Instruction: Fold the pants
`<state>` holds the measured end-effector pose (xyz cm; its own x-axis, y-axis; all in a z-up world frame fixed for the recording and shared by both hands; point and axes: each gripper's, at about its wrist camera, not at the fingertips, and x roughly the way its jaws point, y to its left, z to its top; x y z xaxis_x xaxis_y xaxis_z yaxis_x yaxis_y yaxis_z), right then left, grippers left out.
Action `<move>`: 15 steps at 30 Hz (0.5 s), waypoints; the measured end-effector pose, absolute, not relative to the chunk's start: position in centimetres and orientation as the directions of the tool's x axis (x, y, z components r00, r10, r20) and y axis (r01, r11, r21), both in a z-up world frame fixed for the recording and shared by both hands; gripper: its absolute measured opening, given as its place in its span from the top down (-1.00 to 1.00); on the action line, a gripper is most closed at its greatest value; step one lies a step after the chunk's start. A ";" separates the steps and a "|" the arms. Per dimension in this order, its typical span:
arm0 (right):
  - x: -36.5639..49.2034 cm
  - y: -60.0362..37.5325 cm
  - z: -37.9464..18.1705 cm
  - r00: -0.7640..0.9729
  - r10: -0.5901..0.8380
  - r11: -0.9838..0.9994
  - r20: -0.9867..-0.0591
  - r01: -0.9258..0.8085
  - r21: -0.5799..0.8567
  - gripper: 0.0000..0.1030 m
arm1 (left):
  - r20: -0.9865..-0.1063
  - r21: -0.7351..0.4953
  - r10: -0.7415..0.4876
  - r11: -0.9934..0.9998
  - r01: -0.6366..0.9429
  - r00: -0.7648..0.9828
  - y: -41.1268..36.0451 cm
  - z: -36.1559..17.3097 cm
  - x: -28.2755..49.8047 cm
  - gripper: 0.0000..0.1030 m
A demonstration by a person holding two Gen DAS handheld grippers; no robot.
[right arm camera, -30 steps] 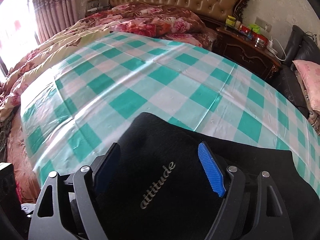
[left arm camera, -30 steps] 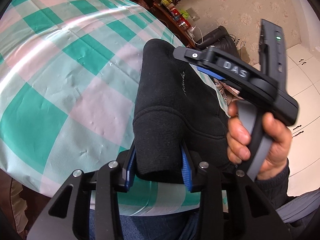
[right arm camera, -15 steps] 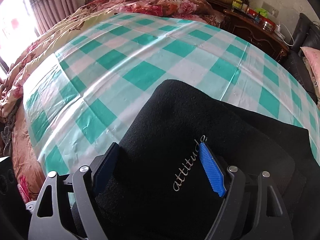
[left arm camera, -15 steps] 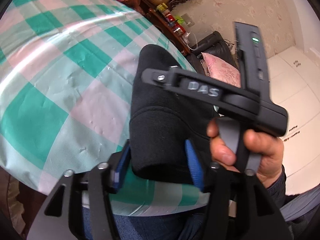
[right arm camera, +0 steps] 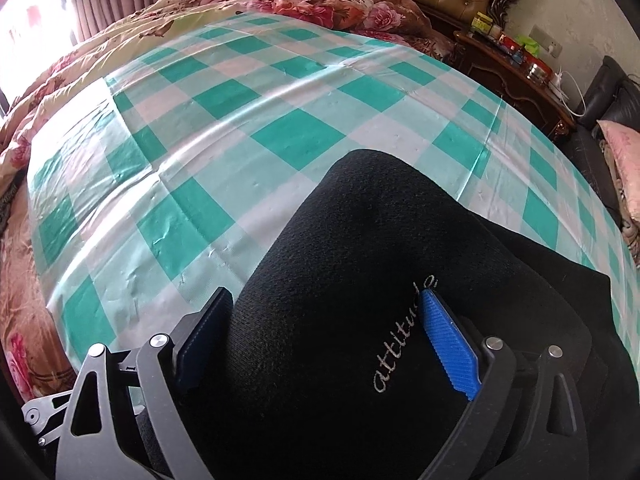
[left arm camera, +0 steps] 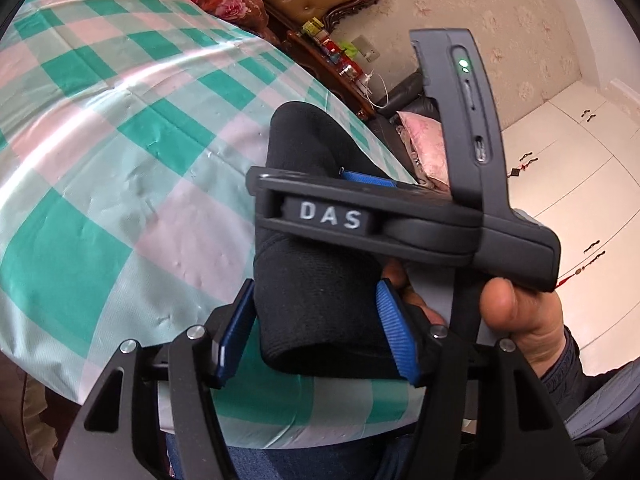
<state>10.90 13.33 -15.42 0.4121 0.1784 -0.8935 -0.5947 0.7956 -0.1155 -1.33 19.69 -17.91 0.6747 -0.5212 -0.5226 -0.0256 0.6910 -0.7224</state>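
The black pants (right arm camera: 360, 280) lie folded into a thick bundle at the near edge of the bed, on the green-and-white checked sheet (right arm camera: 248, 128), with the silver "attitude" lettering (right arm camera: 400, 344) facing up. I judge them soft, knit and fairly light: they will slump and spring open if let go carelessly, the plush surface should give my ribbed pads good purchase, and nothing here is fragile. The best place to take hold looks like the doubled edge of the fold, where several layers stack and pinch together, rather than a single loose layer that would peel off. My left gripper (left arm camera: 316, 328) reaches in low from the near edge, angled gently downward, its blue pads standing at a middling width on either side of the near end of the bundle; the cloth fills the gap and brushes both pads, but I cannot say it is truly pinched. My right gripper (right arm camera: 328, 344) tips steeply down onto the top of the bundle, and its jaws are opening to their widest with the fabric bulging between them, the blue pad (right arm camera: 450, 344) just beside the lettering. In the left view my right hand (left arm camera: 516, 316) wraps that gripper's handle, thumb forward, above the bundle.
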 end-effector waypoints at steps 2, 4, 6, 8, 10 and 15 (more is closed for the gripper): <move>10.9 13.4 -15.4 0.414 0.176 0.799 -0.893 -0.590 -0.116 -0.86 | -0.528 -0.721 -0.525 0.693 -0.025 0.668 19.6 -17.8 -1.3 -0.15; 11.0 13.5 -15.3 0.413 0.170 0.799 -0.895 -0.589 -0.120 -0.87 | -0.542 -0.708 -0.516 0.705 -0.030 0.664 19.4 -17.7 -1.1 -0.13; 11.2 13.5 -15.0 0.410 0.170 0.800 -0.896 -0.588 -0.117 -0.87 | -0.550 -0.704 -0.512 0.709 -0.037 0.660 19.3 -17.7 -0.7 -0.12; 11.5 13.5 -14.5 0.408 0.170 0.806 -0.897 -0.581 -0.111 -0.87 | -0.559 -0.703 -0.512 0.710 -0.044 0.653 19.4 -17.7 -0.7 -0.06; 12.2 13.5 -14.1 0.411 0.156 0.814 -0.898 -0.569 -0.119 -0.87 | -0.565 -0.699 -0.513 0.714 -0.045 0.646 19.6 -17.8 -0.6 0.06; 13.5 14.1 -13.7 0.423 0.123 0.817 -0.898 -0.556 -0.150 -0.87 | -0.569 -0.688 -0.510 0.725 -0.034 0.645 19.6 -17.4 -0.7 0.21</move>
